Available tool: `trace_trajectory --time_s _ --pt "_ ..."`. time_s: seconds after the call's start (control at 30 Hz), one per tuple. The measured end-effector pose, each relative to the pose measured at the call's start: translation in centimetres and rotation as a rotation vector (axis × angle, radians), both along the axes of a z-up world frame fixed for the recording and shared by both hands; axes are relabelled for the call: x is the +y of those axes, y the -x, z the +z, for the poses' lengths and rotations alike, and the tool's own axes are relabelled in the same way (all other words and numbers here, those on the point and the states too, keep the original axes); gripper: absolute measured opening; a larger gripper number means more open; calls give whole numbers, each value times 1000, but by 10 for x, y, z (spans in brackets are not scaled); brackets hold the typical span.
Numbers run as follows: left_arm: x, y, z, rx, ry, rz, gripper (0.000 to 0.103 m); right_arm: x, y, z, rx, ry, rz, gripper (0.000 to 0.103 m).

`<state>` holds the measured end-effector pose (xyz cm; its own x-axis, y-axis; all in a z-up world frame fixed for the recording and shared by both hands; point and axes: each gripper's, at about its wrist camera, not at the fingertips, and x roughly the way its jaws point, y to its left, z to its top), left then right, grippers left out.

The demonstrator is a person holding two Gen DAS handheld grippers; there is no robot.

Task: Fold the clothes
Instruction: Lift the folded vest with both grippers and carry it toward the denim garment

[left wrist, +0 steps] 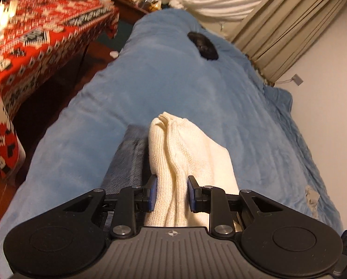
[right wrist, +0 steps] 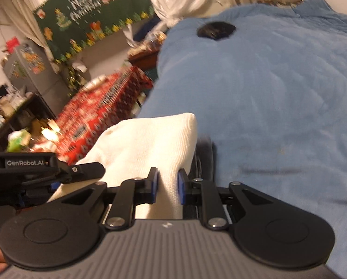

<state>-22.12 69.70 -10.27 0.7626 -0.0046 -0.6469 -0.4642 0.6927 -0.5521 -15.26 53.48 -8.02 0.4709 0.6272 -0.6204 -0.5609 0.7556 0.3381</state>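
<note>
Both hand-held grippers have a pinch on the same cream knitted sweater [left wrist: 185, 153], which sits low in the middle of each wrist view, lifted above the blue bed cover [left wrist: 168, 88]. The left hand-held gripper [left wrist: 172, 193] has its jaws drawn in close, the blue pads pressing a thick bunched fold of the knit. The right hand-held gripper [right wrist: 167, 189] stands just as narrow, its pads nipping another part of the sweater [right wrist: 150, 139]; the left one shows at the lower left of that view, also buried in the cloth.

The knit looks soft, limp and fairly thick, so I judge it light but floppy: it sags between the two grips and holds no shape of its own. A ribbed weave like this should not slip from rubber pads, though it stretches if pulled hard. Best hold seems to be at edges or corners, through doubled layers, as here.

A dark blue garment [left wrist: 129, 155] lies on the bed just left of the sweater. A small black thing [left wrist: 202, 45] rests farther up the bed; what it is I cannot tell.
</note>
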Motion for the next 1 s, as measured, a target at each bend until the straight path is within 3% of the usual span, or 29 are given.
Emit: trace_trajectory --time_s 0.23,0.33,0.4,0.5,0.63,0.87,1.0 --pt "5 0 -7 -49 21 9 26 -3 -1 -5 -18 -10 -15 19" --pt "4 -6 -16 -20 21 6 27 1 -5 -14 -26 28 -12 20" --pt "8 -3 -24 -16 56 24 36 6 -11 -21 -32 55 29 25" --pt "12 6 -29 -25 89 58 47 -14 -22 -24 10 -30 76 30" --pt "-1 21 -6 -10 -10 84 47 -57 -56 -22 74 -138 188 32" --pt "-40 40 27 14 -174 90 47 -100 -120 -22 76 -189 524 31" --pt "-71 51 34 5 -259 177 43 -107 -131 -10 -39 -178 653 31"
